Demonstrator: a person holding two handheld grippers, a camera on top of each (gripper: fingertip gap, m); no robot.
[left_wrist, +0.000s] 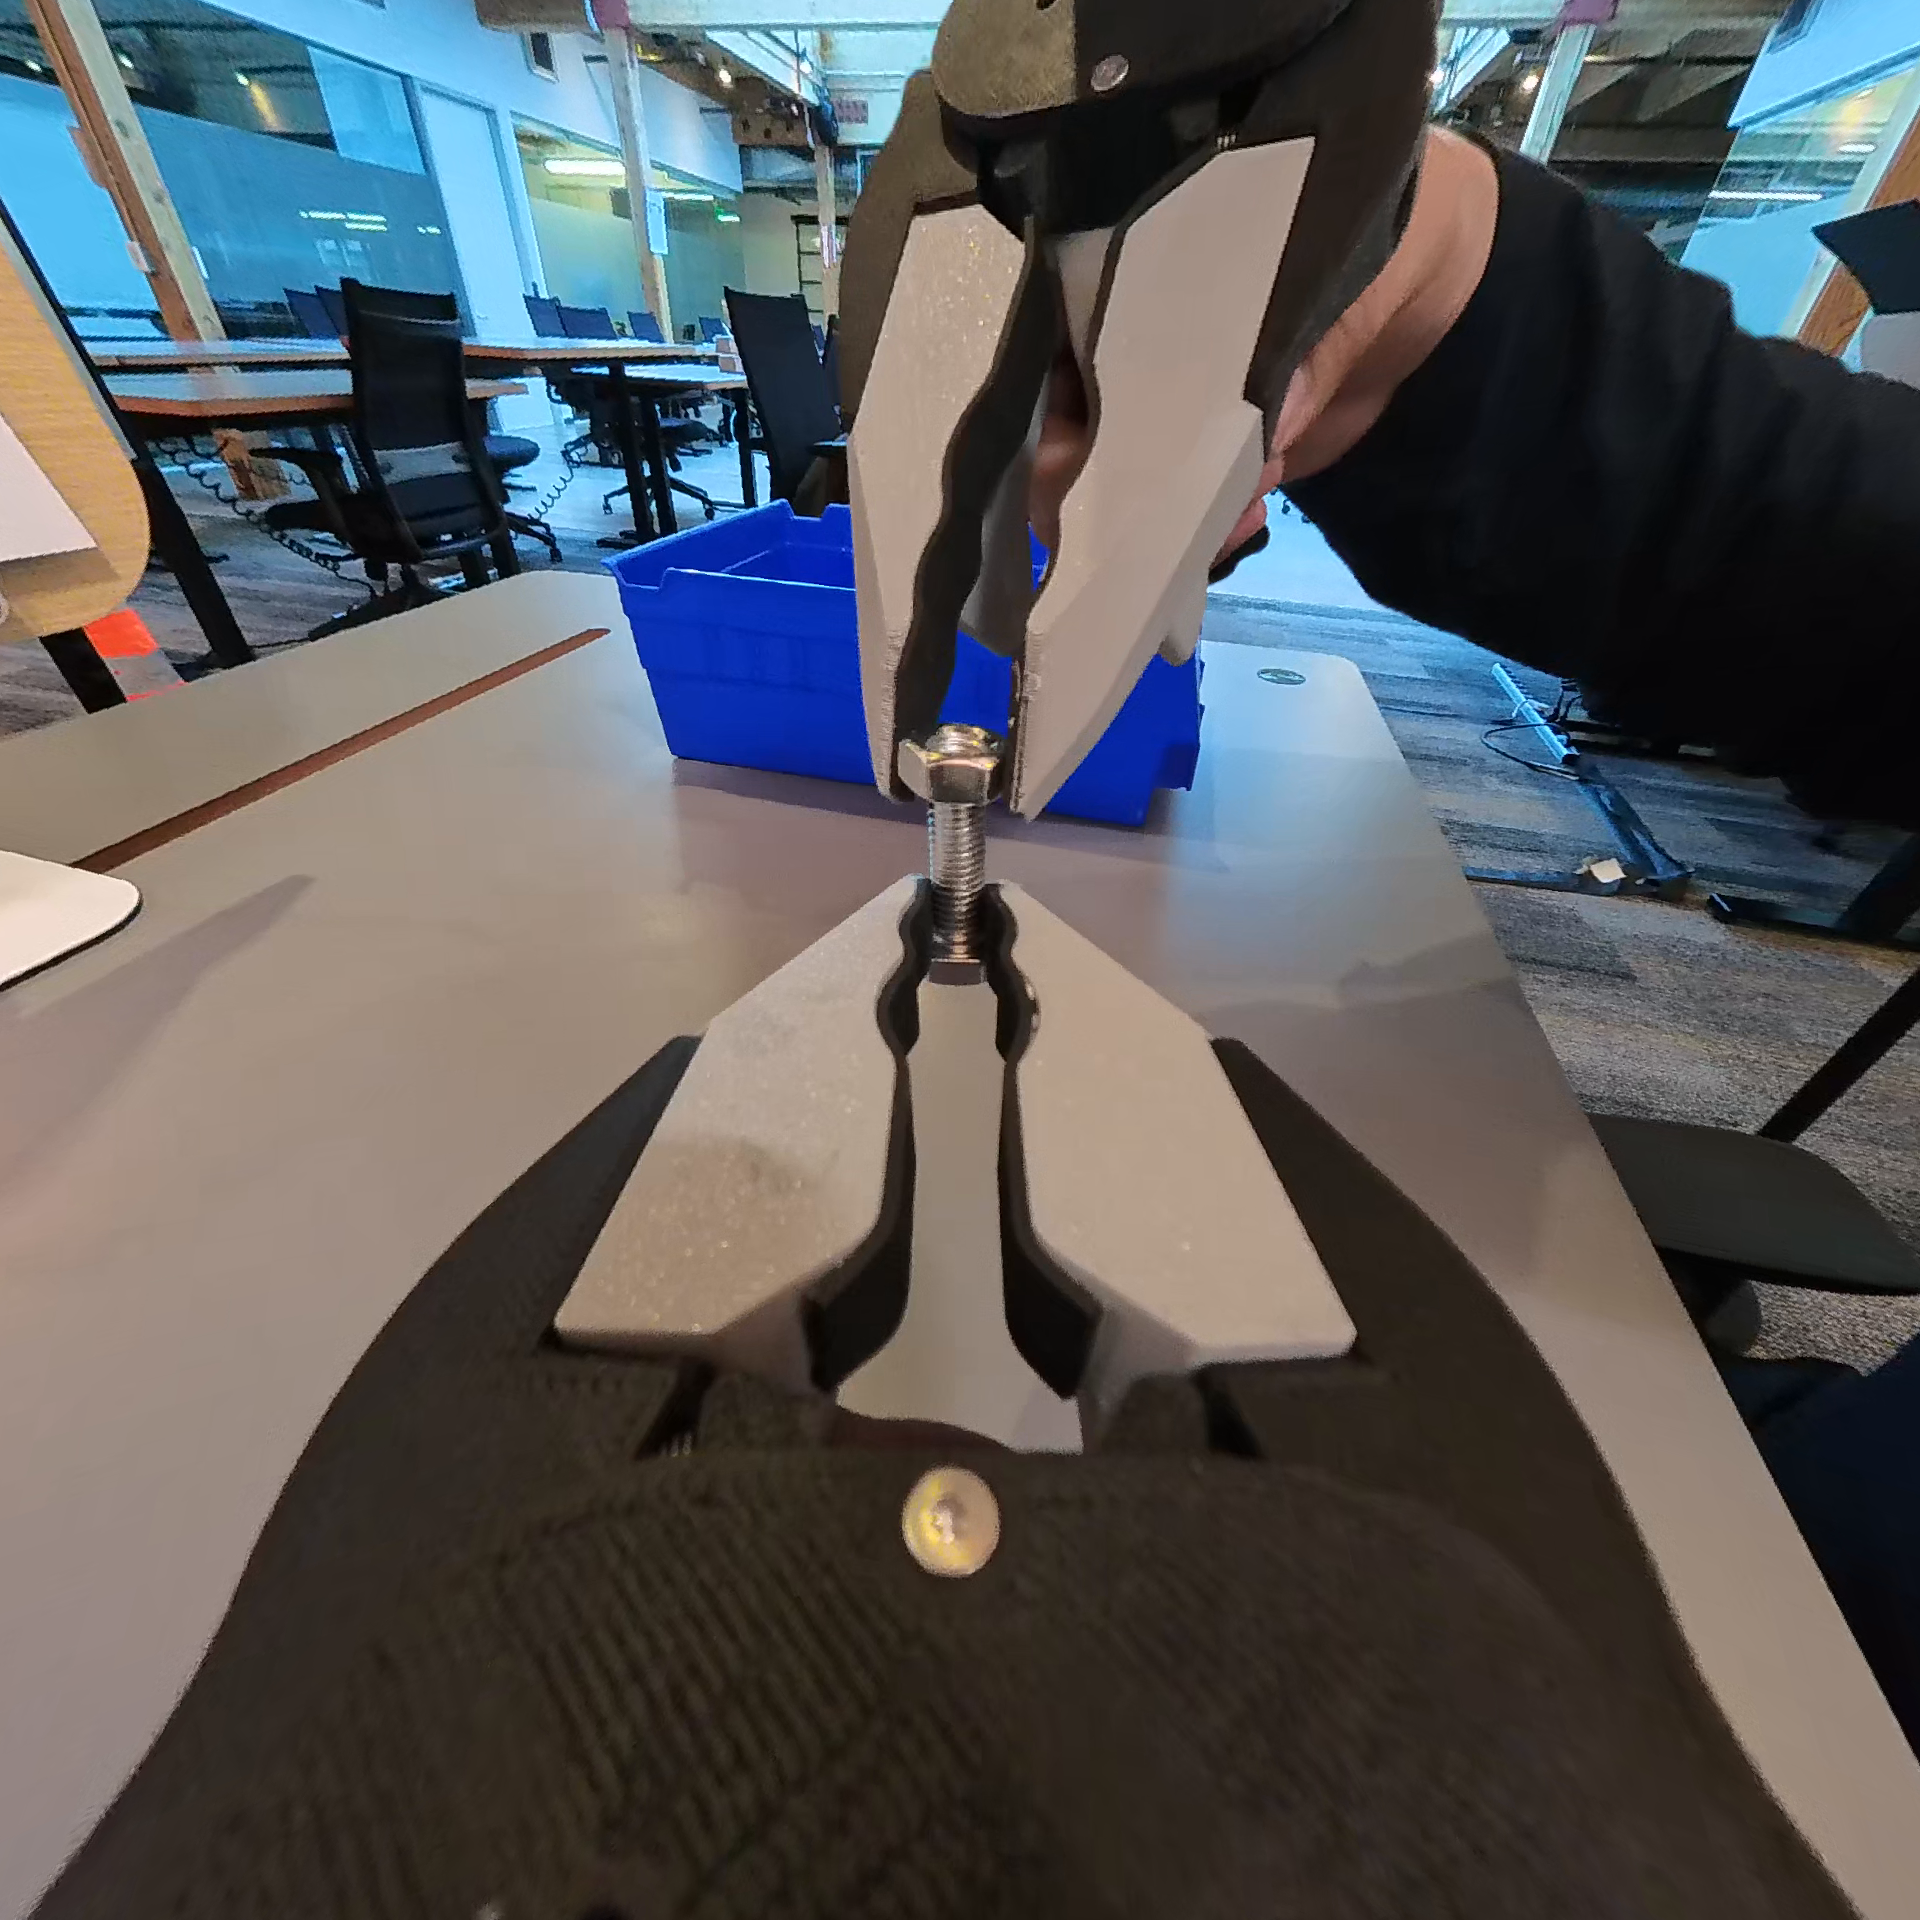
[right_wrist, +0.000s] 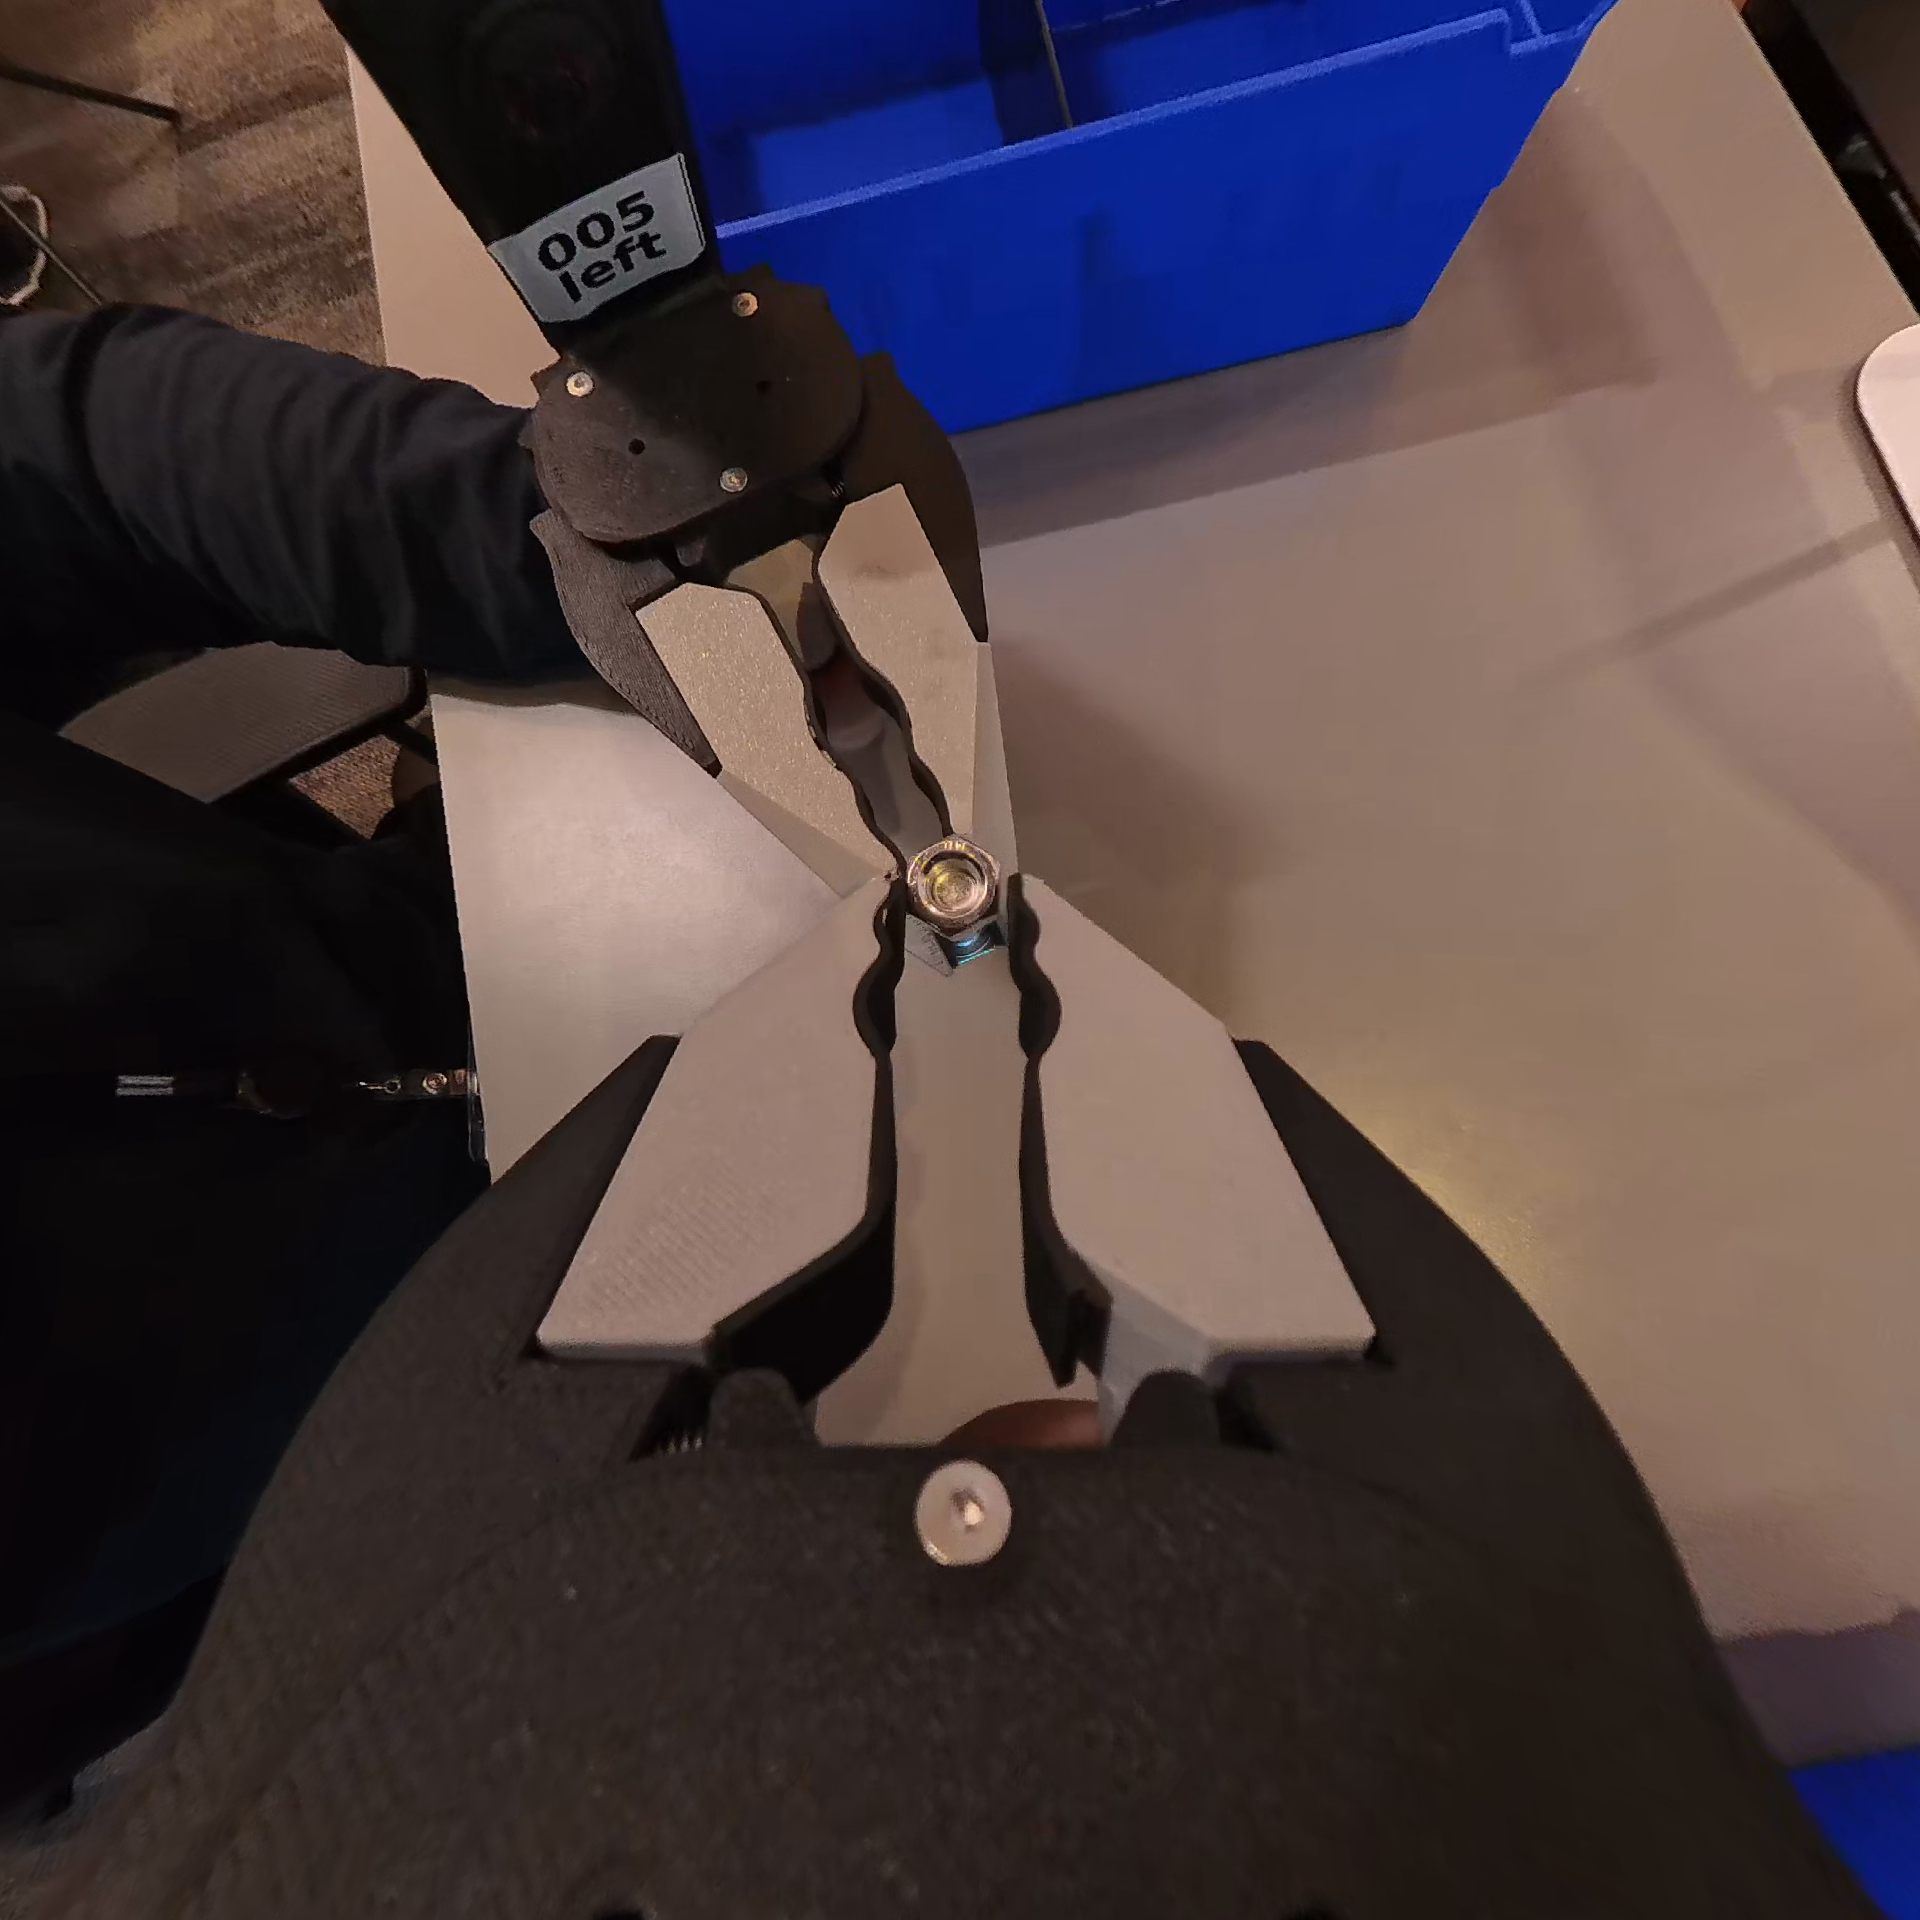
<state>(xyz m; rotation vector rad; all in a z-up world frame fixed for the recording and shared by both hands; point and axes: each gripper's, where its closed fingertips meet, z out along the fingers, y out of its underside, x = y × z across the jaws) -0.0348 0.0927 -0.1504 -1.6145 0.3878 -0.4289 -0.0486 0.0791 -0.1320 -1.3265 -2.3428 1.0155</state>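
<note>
A silver bolt (left_wrist: 954, 873) stands upright above the grey table (left_wrist: 416, 935). My left gripper (left_wrist: 958, 904) is shut on the bolt's lower end, and the hex head shows between its fingers. A silver hex nut (left_wrist: 951, 767) sits on the bolt's top end. My right gripper (left_wrist: 954, 779) comes down from above and is shut on the nut. In the right wrist view I look down on the nut (right_wrist: 951, 883) between my right gripper's (right_wrist: 953, 906) tips. The left gripper (right_wrist: 940, 860) reaches in from the upper left, held by an arm in a black sleeve (right_wrist: 260, 499).
A blue plastic bin (left_wrist: 748, 644) with dividers stands on the table just behind the grippers; it also shows in the right wrist view (right_wrist: 1091, 260). A white flat object (left_wrist: 52, 914) lies at the table's left edge. Office desks and black chairs (left_wrist: 416, 436) stand beyond. Left and right tips are no more than a few centimetres apart.
</note>
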